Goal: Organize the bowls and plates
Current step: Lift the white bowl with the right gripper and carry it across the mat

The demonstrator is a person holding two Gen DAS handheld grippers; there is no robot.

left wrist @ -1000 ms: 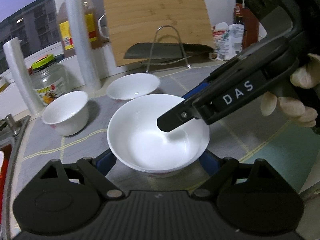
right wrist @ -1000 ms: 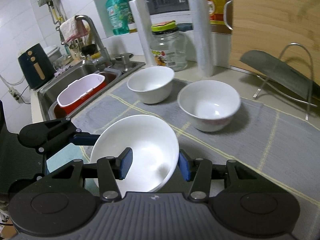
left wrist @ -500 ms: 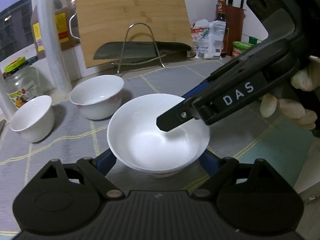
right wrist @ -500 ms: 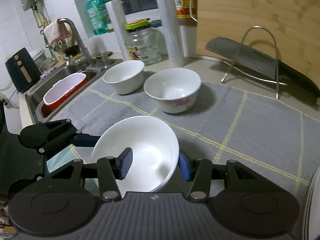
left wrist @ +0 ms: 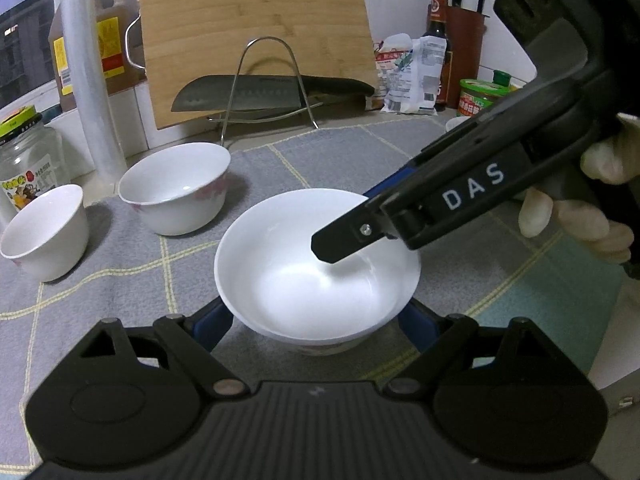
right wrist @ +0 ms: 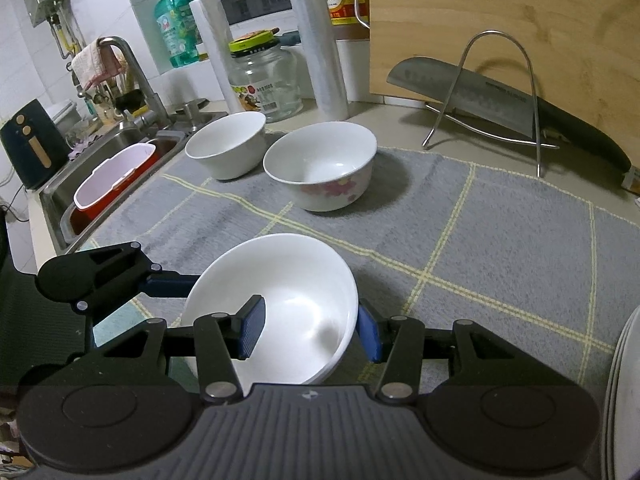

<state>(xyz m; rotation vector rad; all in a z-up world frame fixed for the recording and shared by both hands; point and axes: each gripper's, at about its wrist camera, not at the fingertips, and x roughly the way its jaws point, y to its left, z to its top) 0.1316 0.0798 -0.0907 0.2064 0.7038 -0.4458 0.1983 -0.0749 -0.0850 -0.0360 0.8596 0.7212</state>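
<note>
You are holding the plain white bowl [right wrist: 276, 308] over the near edge of the grey mat [right wrist: 500, 240], with both tools on it. It is glazed ceramic: stiff, slick, fairly heavy, and it is going to chip if knocked. Your right gripper [right wrist: 308, 330] is pinching the rim wall, one pad inside and one outside, which is the soundest hold. Your left gripper [left wrist: 316, 320] is cradling the bowl's sides with its fingers wide apart; whether they are pressing is unclear. The flowered bowl [right wrist: 320, 166] is sitting at twelve o'clock, a smaller bowl [right wrist: 226, 146] at eleven, and stacked plates [right wrist: 624, 392] at three.
</note>
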